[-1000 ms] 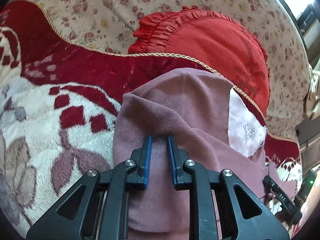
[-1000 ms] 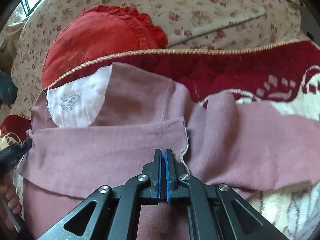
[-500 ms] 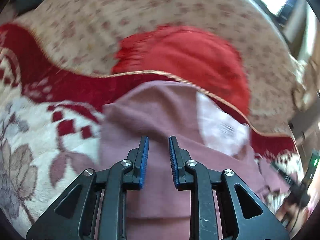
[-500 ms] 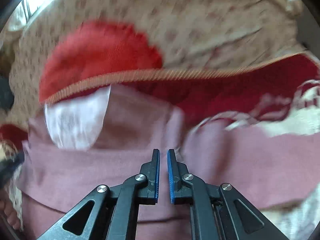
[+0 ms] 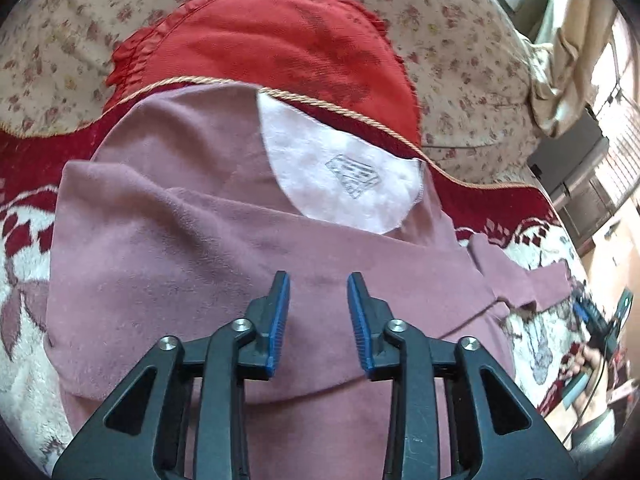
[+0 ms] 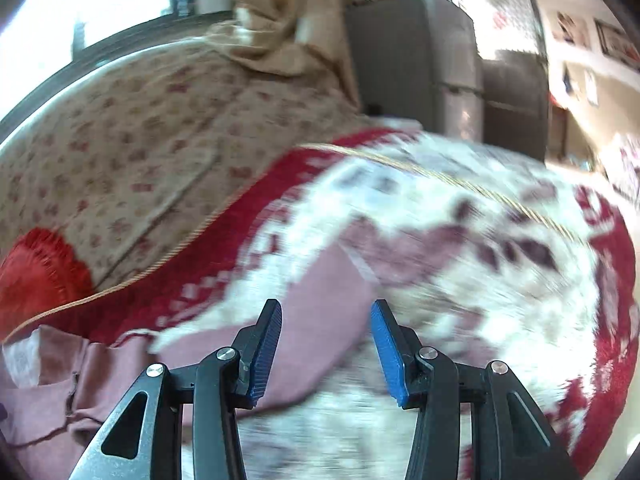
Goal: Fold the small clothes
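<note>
Over the pink garment (image 5: 192,240), both tongs — left (image 5: 319,312), right (image 6: 326,344) — gape, released.

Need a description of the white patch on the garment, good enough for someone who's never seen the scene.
Start at the red-and-white patterned blanket covering the bed; a mauve garment lies on it. Near the garment's far edge, just below the red ruffled cushion, sits the white patch. It is the only white, half-round area on the mauve fabric, with a grey diamond-shaped print.
</note>
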Tool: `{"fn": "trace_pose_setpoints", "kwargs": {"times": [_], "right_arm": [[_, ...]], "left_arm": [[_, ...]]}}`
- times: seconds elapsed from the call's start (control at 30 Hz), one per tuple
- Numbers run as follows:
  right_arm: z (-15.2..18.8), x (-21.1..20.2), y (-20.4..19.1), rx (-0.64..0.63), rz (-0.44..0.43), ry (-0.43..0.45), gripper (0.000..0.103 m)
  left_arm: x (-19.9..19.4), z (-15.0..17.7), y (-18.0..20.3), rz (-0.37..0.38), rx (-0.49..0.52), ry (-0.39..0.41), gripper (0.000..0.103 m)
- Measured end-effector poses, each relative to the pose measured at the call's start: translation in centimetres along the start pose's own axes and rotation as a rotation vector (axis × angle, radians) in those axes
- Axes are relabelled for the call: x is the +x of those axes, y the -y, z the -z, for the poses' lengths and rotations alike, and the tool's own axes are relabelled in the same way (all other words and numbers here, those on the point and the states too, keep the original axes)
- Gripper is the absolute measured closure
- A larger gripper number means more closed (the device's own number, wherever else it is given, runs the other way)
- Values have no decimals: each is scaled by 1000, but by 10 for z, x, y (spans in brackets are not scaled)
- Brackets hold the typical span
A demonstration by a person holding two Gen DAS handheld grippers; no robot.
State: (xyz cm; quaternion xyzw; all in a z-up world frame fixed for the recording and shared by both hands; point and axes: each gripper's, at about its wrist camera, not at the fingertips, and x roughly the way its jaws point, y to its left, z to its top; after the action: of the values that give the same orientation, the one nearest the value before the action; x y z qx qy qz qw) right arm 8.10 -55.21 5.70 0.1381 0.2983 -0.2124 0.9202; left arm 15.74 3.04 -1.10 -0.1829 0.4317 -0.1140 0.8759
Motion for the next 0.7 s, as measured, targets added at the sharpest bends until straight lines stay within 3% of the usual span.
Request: {"fn": "trace_pose_setpoints", "kwargs": {"times": [0.17, 0.3, 0.47, 0.53, 0.63, 0.7], "right_arm": [[2, 9, 20, 32, -78, 14, 58], [-2, 25, 10, 5, -103, 17, 62], [-4, 40, 4, 21, -165, -30, 80], [-2, 41, 0, 35, -148, -39, 95], [-6, 31, -13, 61, -167, -21, 99], [-8, 23, -37, 64, -260, -14, 100]], "left_arm": [[12, 2, -15, 10, -97, -38, 63], [11, 3, -13, 5, -89, -34, 63], [12, 2, -11, 0, -82, -30, 63], [12, 2, -11, 4, -88, -29, 63], [10, 1, -10, 21, -90, -22, 63], [8, 1, -9, 40, -90, -17, 63]]}}
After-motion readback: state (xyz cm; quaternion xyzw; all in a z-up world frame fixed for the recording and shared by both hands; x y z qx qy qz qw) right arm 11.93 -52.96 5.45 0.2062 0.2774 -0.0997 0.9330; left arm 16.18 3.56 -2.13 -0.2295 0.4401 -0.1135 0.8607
